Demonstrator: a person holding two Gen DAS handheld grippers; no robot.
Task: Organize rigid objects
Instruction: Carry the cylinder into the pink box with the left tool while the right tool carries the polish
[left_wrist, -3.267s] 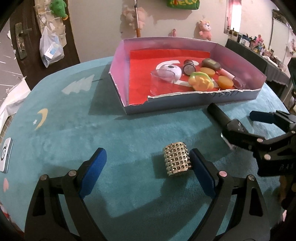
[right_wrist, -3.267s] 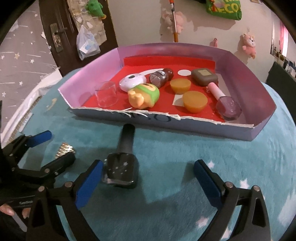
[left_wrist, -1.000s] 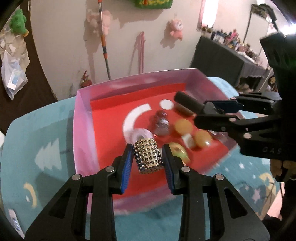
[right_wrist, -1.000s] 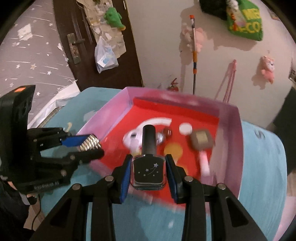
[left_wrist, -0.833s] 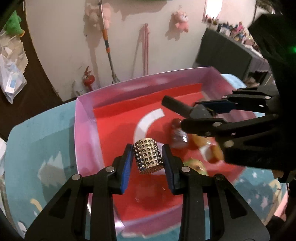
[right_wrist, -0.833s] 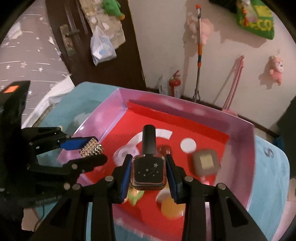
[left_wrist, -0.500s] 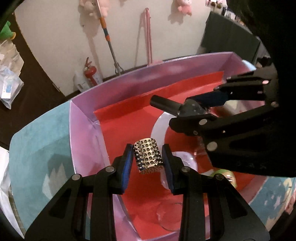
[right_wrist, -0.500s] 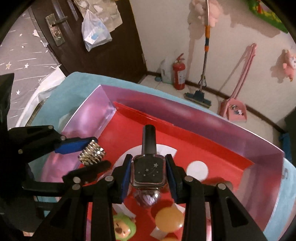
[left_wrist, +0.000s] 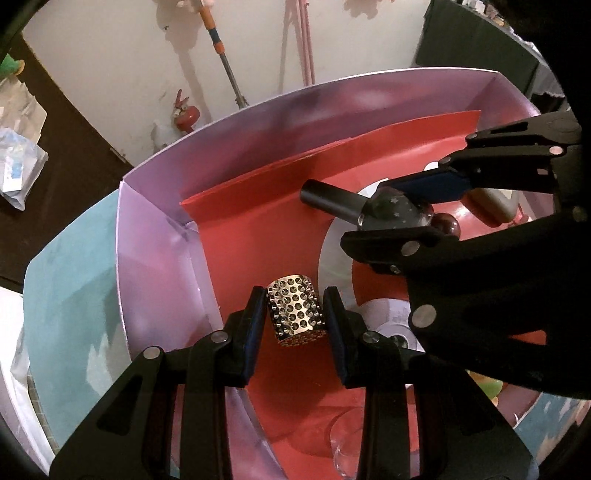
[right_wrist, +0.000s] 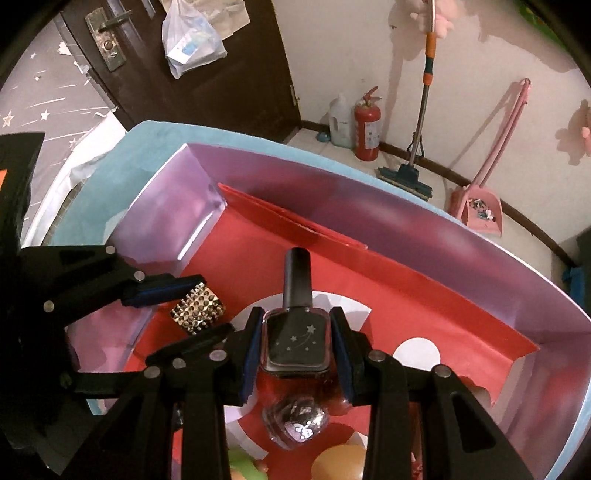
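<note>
Left wrist view showed the left gripper (left_wrist: 294, 314) with its jaws pinching a studded metal cylinder (left_wrist: 295, 311), the blue pads pressed on either side of it. The cylinder hung above the red floor of the purple-walled box (left_wrist: 155, 236), close to the wall on the jaws' left. Beyond and to the right of these jaws, the right gripper (left_wrist: 399, 210) reached in across the box. Right wrist view showed the right gripper (right_wrist: 295, 341) with its jaws closed on a dark nail polish bottle (right_wrist: 295, 341) marked with stars, its black cap pointing away past the fingertips. Directly beneath those jaws lay a glittery round bottle (right_wrist: 295, 421), and an orange disc (right_wrist: 338, 461) sat nearer the camera still. Whether the held bottle touched the box floor was hard to judge from this angle. Teal cloth on the desk (right_wrist: 122, 166) showed outside the box, left of the jaws.
</note>
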